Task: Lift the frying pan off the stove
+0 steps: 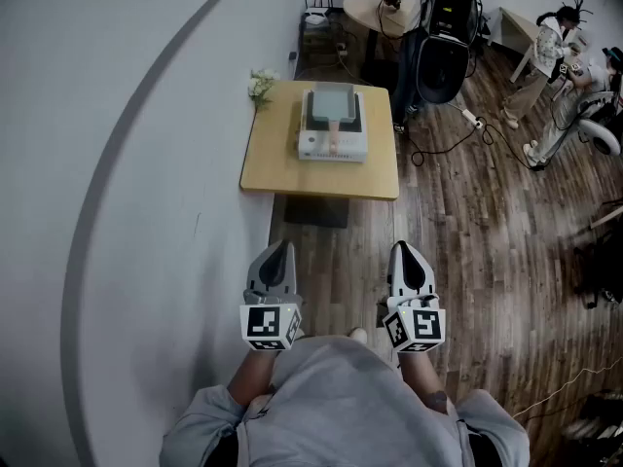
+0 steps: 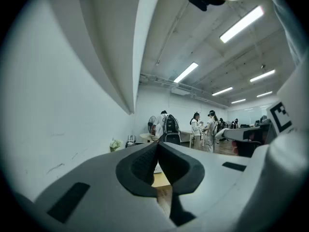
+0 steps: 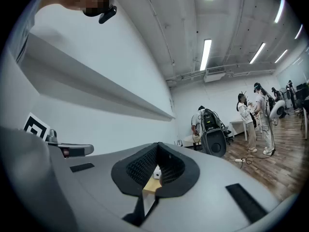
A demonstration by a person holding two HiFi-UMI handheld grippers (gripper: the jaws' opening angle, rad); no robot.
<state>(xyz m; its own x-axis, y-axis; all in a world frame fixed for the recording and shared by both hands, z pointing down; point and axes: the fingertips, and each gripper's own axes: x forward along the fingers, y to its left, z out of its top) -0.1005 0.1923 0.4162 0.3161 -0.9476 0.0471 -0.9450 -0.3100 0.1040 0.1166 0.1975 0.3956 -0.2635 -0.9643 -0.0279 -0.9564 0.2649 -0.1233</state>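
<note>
A square grey frying pan (image 1: 332, 104) rests on a white portable stove (image 1: 333, 142), its pale handle pointing toward me. The stove stands on a small wooden table (image 1: 280, 159) against the wall. Both grippers hang well short of the table, over the wood floor in front of my body. My left gripper (image 1: 283, 246) is shut with nothing in it, and my right gripper (image 1: 402, 247) is shut and empty too. In the left gripper view the gripper's tips (image 2: 158, 144) meet; in the right gripper view the closed gripper (image 3: 158, 146) frames a bit of the table (image 3: 151, 186) and stove (image 3: 156, 173).
A small bunch of white flowers (image 1: 260, 86) sits at the table's far left corner. A dark mat (image 1: 315, 211) lies under the table's near edge. Behind stand a round table (image 1: 375, 8), a black speaker (image 1: 440, 61), cables (image 1: 458, 136) and people (image 1: 550, 52) at right.
</note>
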